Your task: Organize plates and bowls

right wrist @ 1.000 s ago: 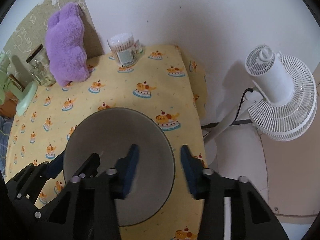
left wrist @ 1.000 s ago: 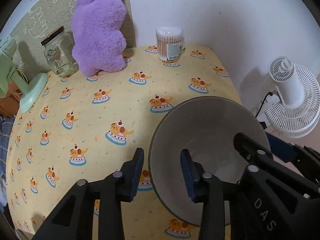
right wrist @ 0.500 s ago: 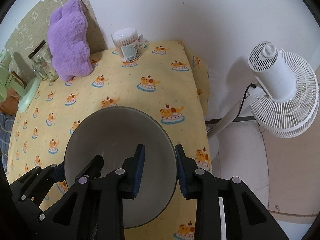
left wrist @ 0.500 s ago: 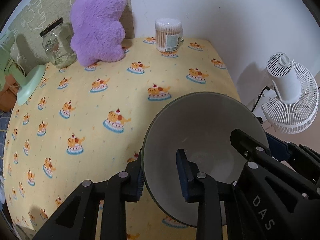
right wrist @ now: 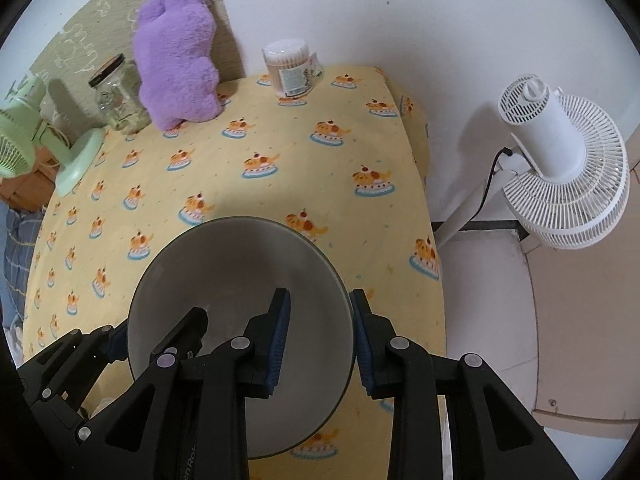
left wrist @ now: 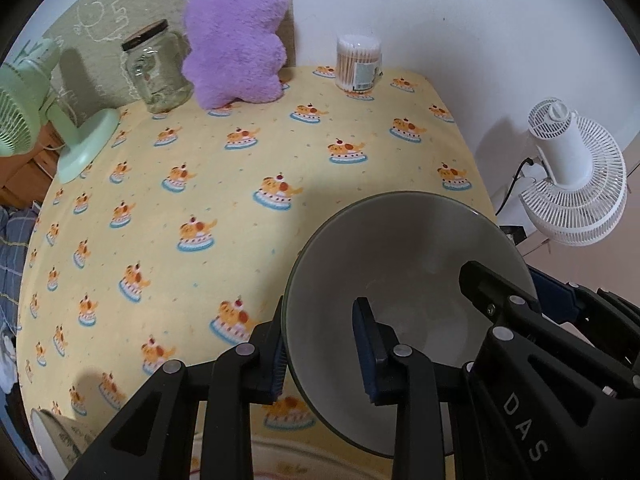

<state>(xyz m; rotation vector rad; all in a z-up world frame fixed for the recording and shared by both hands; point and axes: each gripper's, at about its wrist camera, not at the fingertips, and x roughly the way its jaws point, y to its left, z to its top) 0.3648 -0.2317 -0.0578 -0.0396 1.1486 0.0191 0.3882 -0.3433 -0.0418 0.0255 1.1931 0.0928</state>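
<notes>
A grey bowl (left wrist: 404, 264) is held above the yellow tablecloth by both grippers. My left gripper (left wrist: 320, 354) is shut on the bowl's left rim, one pad outside and one inside. My right gripper (right wrist: 318, 338) is shut on the bowl's right rim, and the bowl (right wrist: 236, 276) fills the lower middle of the right wrist view. Each gripper shows in the other's view, the right one (left wrist: 520, 320) and the left one (right wrist: 120, 344). The bowl is empty and tilted slightly.
On the table (left wrist: 200, 184) stand a purple plush toy (left wrist: 236, 36), a glass jar (left wrist: 156, 68), a cotton swab tub (left wrist: 358, 62) and a green desk fan (left wrist: 24, 100). A white floor fan (right wrist: 560, 168) stands right of the table's edge.
Both grippers have closed on the bowl's rim and lifted it. The bowl has moved toward the table's near right part and the view has pulled back.
</notes>
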